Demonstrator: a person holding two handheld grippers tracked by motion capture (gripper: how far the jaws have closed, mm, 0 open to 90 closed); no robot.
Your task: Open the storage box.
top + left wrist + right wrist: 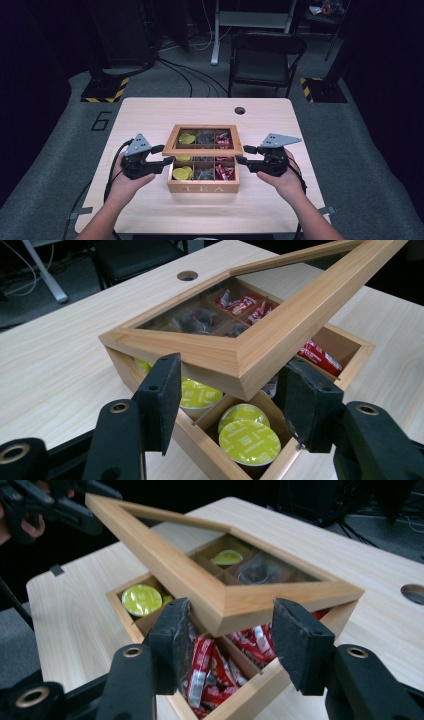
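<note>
- Lid of tea box stood partly raised, not fully open.
- Left gripper and right gripper: jaws spread, flanking the lid's front corners.

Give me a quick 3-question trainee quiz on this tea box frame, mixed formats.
1. True or false: the glass-paned lid of the tea box is lying fully shut.
2. Multiple choice: what fills the compartments on the person's left side of the box? A) red sachets B) yellow-green capsules C) spoons
3. Fill in: the left gripper and right gripper each have open jaws straddling a front ______ of the lid.

Key: 1 false, the lid's front edge is raised off the box. 2 B, the yellow-green capsules; the red sachets are on the right. 3 corner.
</note>
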